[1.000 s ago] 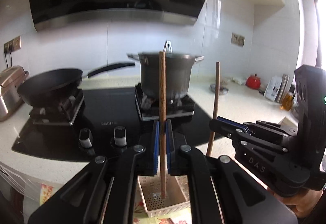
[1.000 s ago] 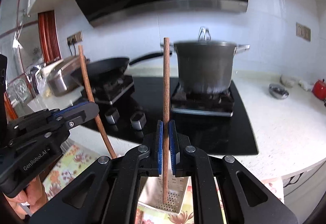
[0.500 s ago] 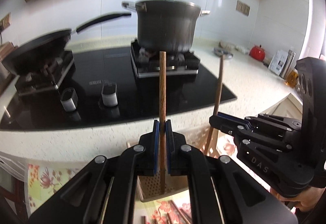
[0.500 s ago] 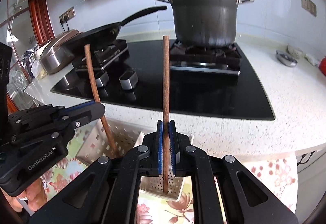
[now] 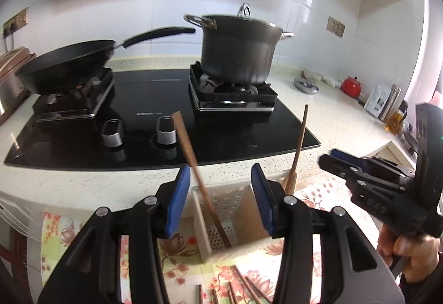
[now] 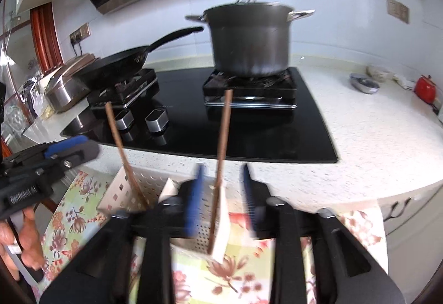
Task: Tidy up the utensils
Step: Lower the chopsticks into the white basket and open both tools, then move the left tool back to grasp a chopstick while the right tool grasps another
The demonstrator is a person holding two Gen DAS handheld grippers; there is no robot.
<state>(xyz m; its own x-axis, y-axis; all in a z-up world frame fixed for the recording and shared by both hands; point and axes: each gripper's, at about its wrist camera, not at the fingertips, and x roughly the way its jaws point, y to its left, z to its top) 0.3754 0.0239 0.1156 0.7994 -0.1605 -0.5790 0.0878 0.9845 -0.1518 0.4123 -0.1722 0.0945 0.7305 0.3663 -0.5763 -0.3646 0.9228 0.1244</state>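
Chopsticks are dropping into the perforated holder (image 5: pixel 221 207) right now: my left gripper (image 5: pixel 220 193) has just been opening, and its chopstick (image 5: pixel 193 163) is leaning free between the parted blue pads (image 5: pixel 177 201), tip already down on the holder's dotted floor. My right gripper (image 6: pixel 221 193) has just been opening too, and its chopstick (image 6: pixel 221 152) is standing loose between its jaws, foot inside the neighbouring section of the same holder (image 6: pixel 130 187); neither pad is pressing on wood. To finish this well, I am judging that I should be keeping both sets of jaws wide and drawing straight back and up, so no pad is catching a stick and tipping it out over the rim. More chopsticks (image 5: pixel 249 287) are lying on the floral cloth (image 5: pixel 61 229) in front of the holder, waiting. Both my hands are angled downward toward the holder, side by side in front of the counter edge below the stove (image 5: pixel 155 121), the right gripper (image 5: pixel 368 179) showing at the right edge of the left camera.
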